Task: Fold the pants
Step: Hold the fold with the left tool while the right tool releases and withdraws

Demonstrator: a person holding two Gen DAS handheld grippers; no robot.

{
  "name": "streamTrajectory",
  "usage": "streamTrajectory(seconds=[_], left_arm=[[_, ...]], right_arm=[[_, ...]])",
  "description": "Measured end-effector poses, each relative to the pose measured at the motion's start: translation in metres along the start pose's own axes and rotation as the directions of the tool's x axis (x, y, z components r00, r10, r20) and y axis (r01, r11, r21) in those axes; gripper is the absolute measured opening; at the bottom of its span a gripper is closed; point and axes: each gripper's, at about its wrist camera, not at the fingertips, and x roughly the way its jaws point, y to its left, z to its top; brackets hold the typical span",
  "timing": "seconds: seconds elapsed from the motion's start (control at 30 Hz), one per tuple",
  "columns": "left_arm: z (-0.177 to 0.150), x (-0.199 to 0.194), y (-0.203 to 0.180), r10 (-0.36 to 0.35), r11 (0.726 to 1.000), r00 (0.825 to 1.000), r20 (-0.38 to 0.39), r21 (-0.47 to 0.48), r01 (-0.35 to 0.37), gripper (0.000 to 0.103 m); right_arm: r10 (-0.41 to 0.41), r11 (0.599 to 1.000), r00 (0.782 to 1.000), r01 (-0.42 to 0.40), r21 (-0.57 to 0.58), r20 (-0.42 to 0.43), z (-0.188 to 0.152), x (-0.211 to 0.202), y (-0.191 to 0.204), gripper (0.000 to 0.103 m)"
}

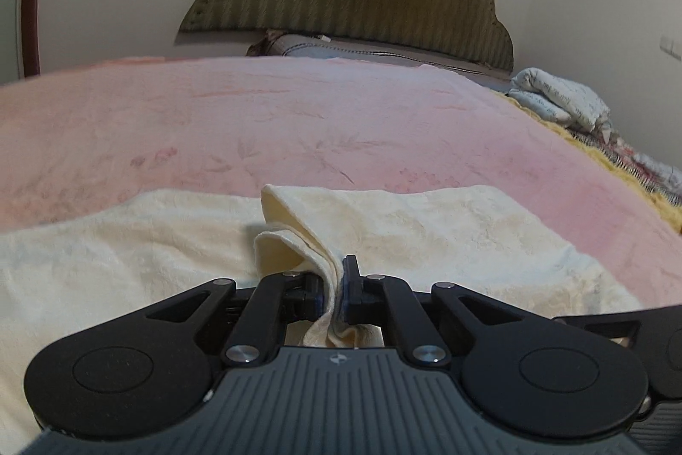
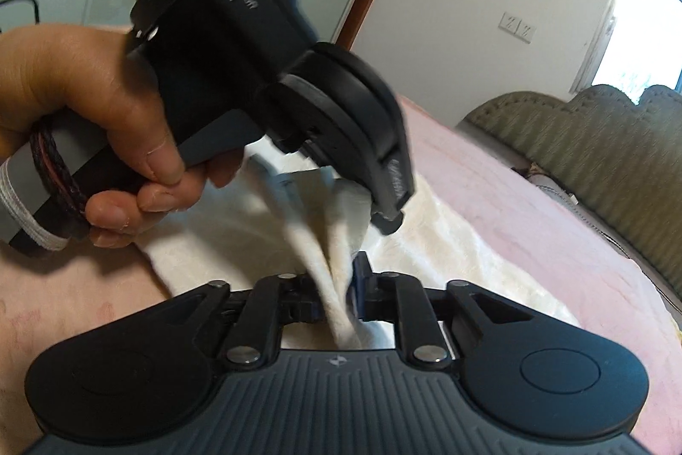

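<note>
Both claws pinch the cream pants' (image 1: 426, 233) raised edge; pink blanket (image 1: 298, 114) beyond.

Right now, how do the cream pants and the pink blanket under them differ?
The cream pants are pale yellow-white; the pink blanket is pink with a faint leaf print. The pants are bunched and lifted at one spot, pinched in the left gripper and with a fold in the right gripper; the blanket lies spread flat. The pants cover only part of the blanket. Both look soft and plush.
</note>
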Motion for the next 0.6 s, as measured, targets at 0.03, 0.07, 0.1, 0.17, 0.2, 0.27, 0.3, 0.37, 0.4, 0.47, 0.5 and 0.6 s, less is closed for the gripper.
streamTrajectory(seconds=[0.03, 0.07, 0.1, 0.17, 0.2, 0.27, 0.3, 0.37, 0.4, 0.47, 0.5, 0.6], left_arm=[[-0.001, -0.002, -0.003, 0.009, 1.000, 1.000, 0.007, 0.027, -0.009, 0.009], [-0.001, -0.003, -0.005, 0.015, 0.999, 1.000, 0.010, 0.046, -0.015, 0.009], [-0.002, -0.003, -0.006, 0.018, 0.998, 1.000, 0.008, 0.057, -0.019, 0.009], [-0.003, -0.004, -0.005, 0.019, 0.998, 1.000, -0.001, 0.056, -0.018, 0.009], [-0.004, -0.003, -0.004, 0.017, 0.999, 1.000, -0.008, 0.052, -0.017, 0.009], [-0.004, -0.002, -0.002, 0.015, 0.999, 1.000, -0.020, 0.043, -0.014, 0.009], [-0.004, -0.002, -0.002, 0.015, 0.999, 1.000, -0.024, 0.040, -0.014, 0.009], [-0.002, -0.002, -0.001, 0.014, 0.999, 0.999, -0.032, 0.030, -0.014, 0.009], [-0.002, -0.002, 0.000, 0.013, 1.000, 0.999, -0.033, 0.022, -0.013, 0.009], [-0.001, -0.001, 0.002, 0.015, 1.000, 0.999, -0.041, 0.012, -0.015, 0.012], [-0.001, -0.001, 0.003, 0.017, 1.000, 0.999, -0.041, 0.008, -0.017, 0.013], [-0.002, -0.001, 0.006, 0.006, 1.000, 0.999, -0.050, -0.003, -0.006, 0.016]], right_arm=[[0.005, 1.000, 1.000, -0.005, -0.007, -0.002, 0.000, -0.002, 0.001, 0.020], [0.020, 1.000, 1.000, -0.020, -0.011, -0.004, 0.001, -0.005, 0.000, 0.020], [0.046, 0.999, 0.999, -0.046, -0.012, -0.006, 0.001, -0.009, -0.004, 0.020], [0.110, 0.994, 0.994, -0.110, 0.015, -0.012, 0.000, -0.025, -0.017, 0.020], [0.152, 0.988, 0.988, -0.151, 0.042, -0.016, 0.000, -0.034, -0.028, 0.020], [0.175, 0.980, 0.985, -0.174, 0.100, 0.001, -0.003, -0.052, -0.051, 0.020], [0.159, 0.978, 0.987, -0.159, 0.134, 0.013, -0.005, -0.061, -0.067, 0.020], [0.083, 0.975, 0.996, -0.086, 0.205, 0.019, -0.011, -0.077, -0.091, 0.021], [0.035, 0.970, 0.999, -0.038, 0.241, 0.015, -0.016, -0.081, -0.103, 0.021], [-0.061, 0.945, 0.998, 0.068, 0.320, -0.030, -0.027, -0.082, -0.126, 0.021], [-0.086, 0.930, 0.993, 0.110, 0.350, -0.081, -0.034, -0.078, -0.134, 0.021], [-0.053, 0.948, 0.960, 0.135, 0.289, -0.276, -0.057, -0.061, -0.131, 0.021]])
